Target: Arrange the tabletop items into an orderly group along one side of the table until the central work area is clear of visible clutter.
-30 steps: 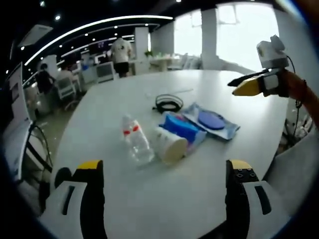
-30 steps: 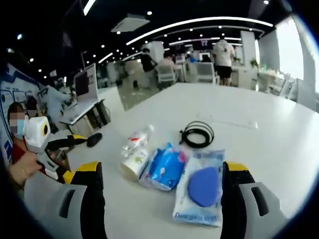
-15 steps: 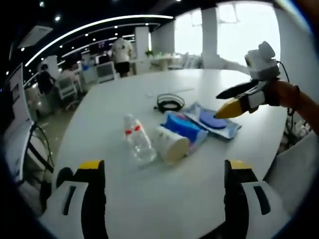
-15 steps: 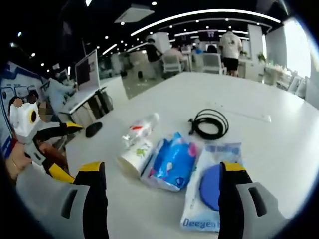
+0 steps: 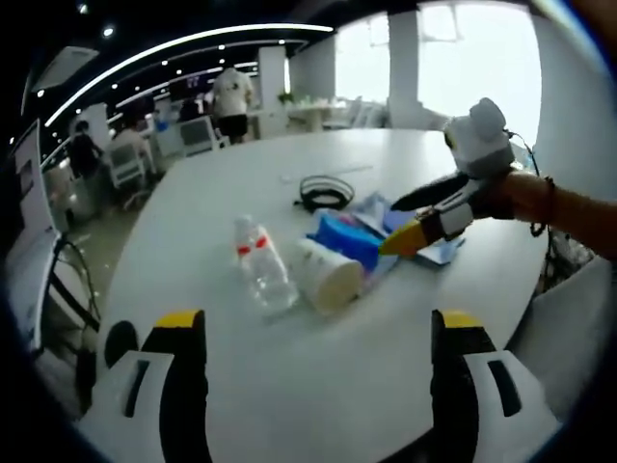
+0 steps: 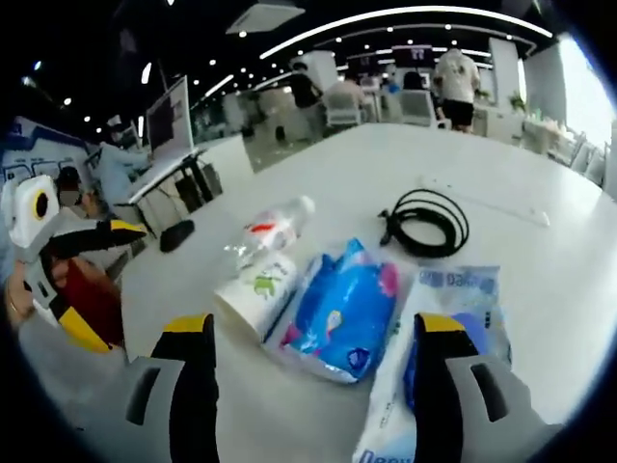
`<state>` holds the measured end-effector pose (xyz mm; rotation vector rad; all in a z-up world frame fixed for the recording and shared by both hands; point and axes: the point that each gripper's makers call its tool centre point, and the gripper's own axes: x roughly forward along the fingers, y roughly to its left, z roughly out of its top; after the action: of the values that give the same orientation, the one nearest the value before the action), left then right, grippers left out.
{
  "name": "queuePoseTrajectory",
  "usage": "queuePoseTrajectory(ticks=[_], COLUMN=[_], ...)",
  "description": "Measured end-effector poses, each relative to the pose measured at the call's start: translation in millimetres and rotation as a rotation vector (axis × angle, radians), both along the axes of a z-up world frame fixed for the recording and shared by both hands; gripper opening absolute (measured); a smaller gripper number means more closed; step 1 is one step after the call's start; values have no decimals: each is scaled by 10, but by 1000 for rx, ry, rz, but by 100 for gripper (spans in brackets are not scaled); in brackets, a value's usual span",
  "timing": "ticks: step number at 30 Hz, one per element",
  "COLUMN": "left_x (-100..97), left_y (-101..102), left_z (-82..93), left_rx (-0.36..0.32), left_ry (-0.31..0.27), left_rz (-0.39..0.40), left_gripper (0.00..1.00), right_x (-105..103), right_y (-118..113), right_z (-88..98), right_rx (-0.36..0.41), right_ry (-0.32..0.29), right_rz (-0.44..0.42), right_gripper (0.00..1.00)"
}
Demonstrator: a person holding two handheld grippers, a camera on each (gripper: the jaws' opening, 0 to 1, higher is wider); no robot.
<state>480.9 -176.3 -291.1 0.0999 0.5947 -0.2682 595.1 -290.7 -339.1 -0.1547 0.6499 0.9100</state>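
On the white round tabletop [image 5: 289, 386] the clutter lay in one loose cluster: a clear plastic bottle [image 5: 263, 273] on its side, a white paper cup [image 5: 329, 277] tipped over just beside it, a blue soft pack [image 5: 349, 240] touching the cup, a flat wet-wipes packet [image 6: 439, 333] with a blue round lid next to that, and a coiled black cable [image 5: 324, 192] a little apart on the far side. In the left gripper view, the left hand-held gripper [image 5: 313, 333] hung near the table's edge with its yellow-tipped jaws spread wide and nothing between them, the bottle and cup lying ahead. The right hand-held gripper [image 5: 410, 220] reached in from the right, a hand [image 5: 501, 198] behind it, its jaws parted over the wipes packet and the blue pack. In the right gripper view its own jaws stood wide apart, the blue soft pack between them and the wipes packet by the right jaw. People stood at desks in the background office.
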Motion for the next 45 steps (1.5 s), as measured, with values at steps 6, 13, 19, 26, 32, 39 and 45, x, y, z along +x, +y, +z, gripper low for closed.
queuePoseTrajectory(ticks=[6, 13, 19, 26, 32, 39, 45], left_x=[-10, -23, -36, -46, -51, -49, -39], left_y=[-13, -6, -4, 13, 32, 37, 21], left_z=[-22, -36, -40, -43, -52, -61, -50], left_rx=[-4, 9, 8, 16, 19, 22, 23], left_ry=[9, 17, 21, 19, 22, 25, 21], left_rz=[-4, -4, -7, -12, -11, -15, -21], left_gripper=[92, 92, 92, 90, 89, 88, 88], right_x=[27, 73, 92, 60, 78, 99, 113], right_y=[44, 66, 66, 122, 126, 108, 71], right_z=[-203, -285, -310, -309, -257, -244, -157], right_rx=[-32, -39, -53, -35, -27, -16, -13], right_ry=[10, 11, 3, 17, -3, 13, -12], right_rz=[13, 2, 5, 21, 23, 7, -2], right_gripper=[74, 62, 46, 26, 10, 1, 1])
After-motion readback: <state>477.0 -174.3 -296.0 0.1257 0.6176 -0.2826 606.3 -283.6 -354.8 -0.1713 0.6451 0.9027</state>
